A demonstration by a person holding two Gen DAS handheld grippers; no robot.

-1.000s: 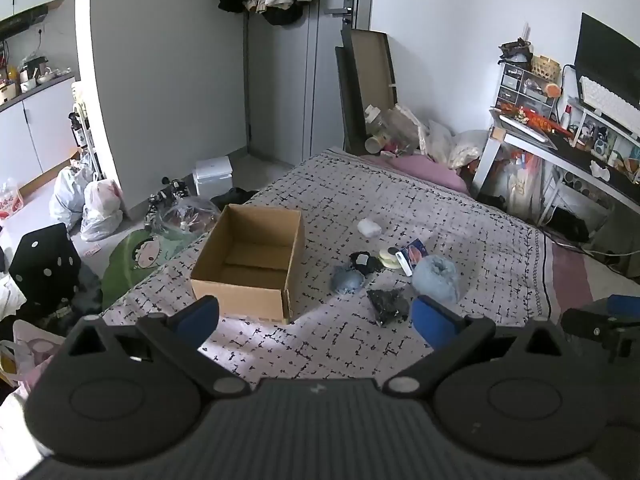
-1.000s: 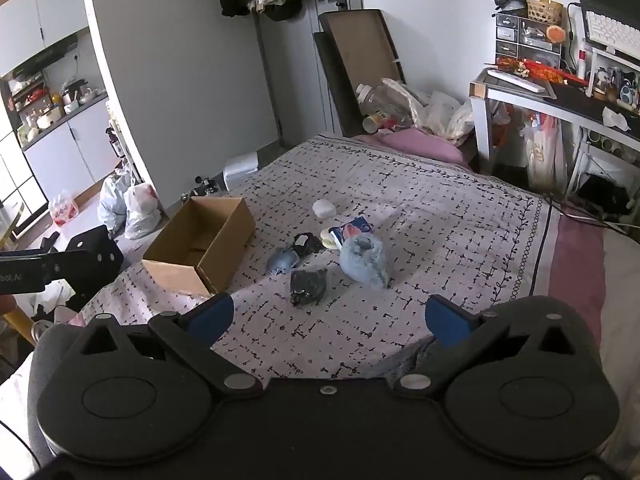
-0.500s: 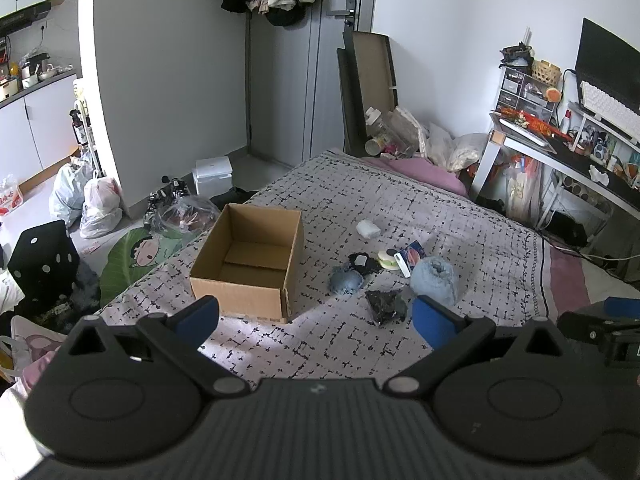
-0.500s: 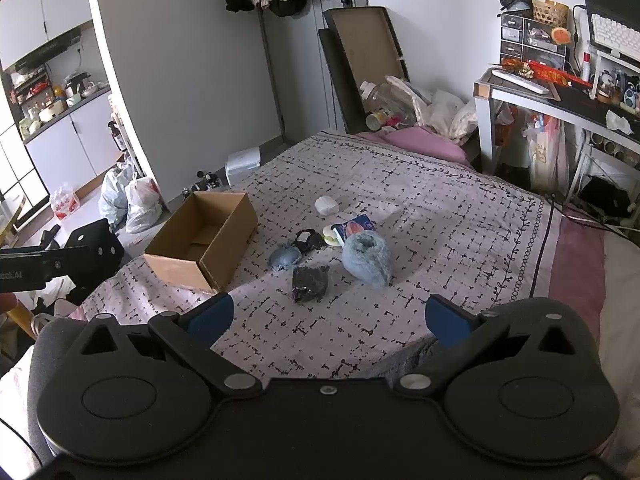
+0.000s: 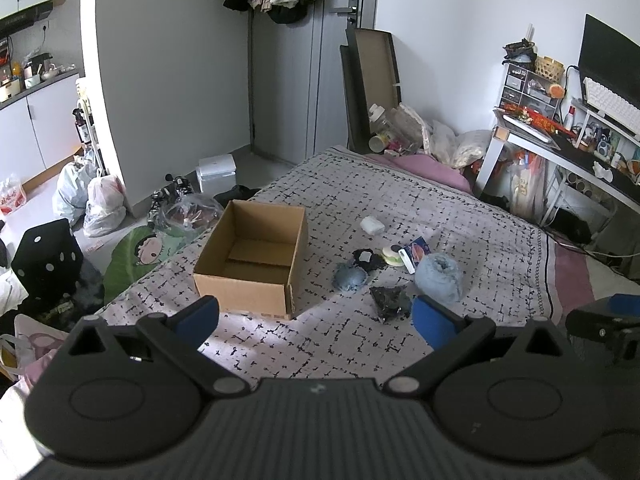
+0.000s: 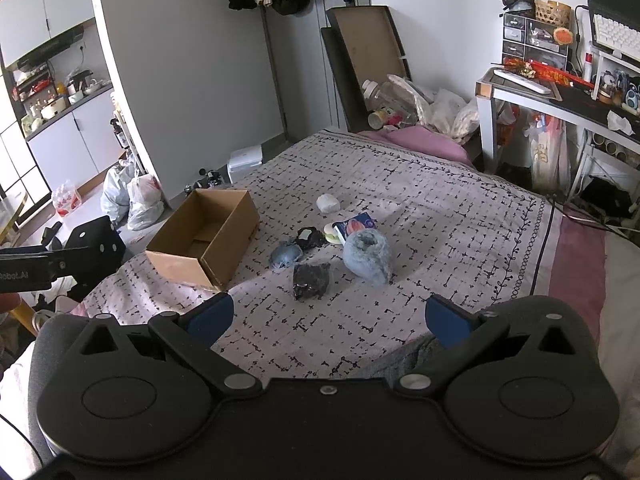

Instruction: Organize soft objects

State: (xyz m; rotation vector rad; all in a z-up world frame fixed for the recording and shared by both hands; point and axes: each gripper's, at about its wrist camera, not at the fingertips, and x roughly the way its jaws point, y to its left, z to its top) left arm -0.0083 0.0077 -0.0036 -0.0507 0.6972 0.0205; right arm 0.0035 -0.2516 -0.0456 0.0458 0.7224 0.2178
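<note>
An open, empty cardboard box point(image 5: 252, 258) point(image 6: 204, 238) sits on the patterned bed cover. To its right lie several small items: a fluffy light-blue roll point(image 5: 438, 276) point(image 6: 368, 256), a crumpled black soft piece point(image 5: 390, 302) point(image 6: 311, 276), a small grey-blue soft piece point(image 5: 350, 278) point(image 6: 285, 256), a black piece with a white tag point(image 5: 366, 258) point(image 6: 310, 237), a white wad point(image 5: 372, 225) point(image 6: 328, 202) and a blue packet point(image 5: 416, 250) point(image 6: 356, 224). My left gripper point(image 5: 316, 316) is open and empty, short of the box. My right gripper point(image 6: 326, 316) is open and empty, short of the black piece.
The bed point(image 6: 460, 216) fills the middle. A desk point(image 6: 560, 92) with clutter stands at the right. Bags point(image 5: 90, 200), a black dice cushion point(image 5: 48, 256) and a green cushion point(image 5: 140, 252) lie on the floor left of the bed. Flat cardboard point(image 5: 374, 68) leans on the far wall.
Both views have lifted and shifted slightly; the box and items sit a little lower and closer in the frames. Both grippers stay open and empty.
</note>
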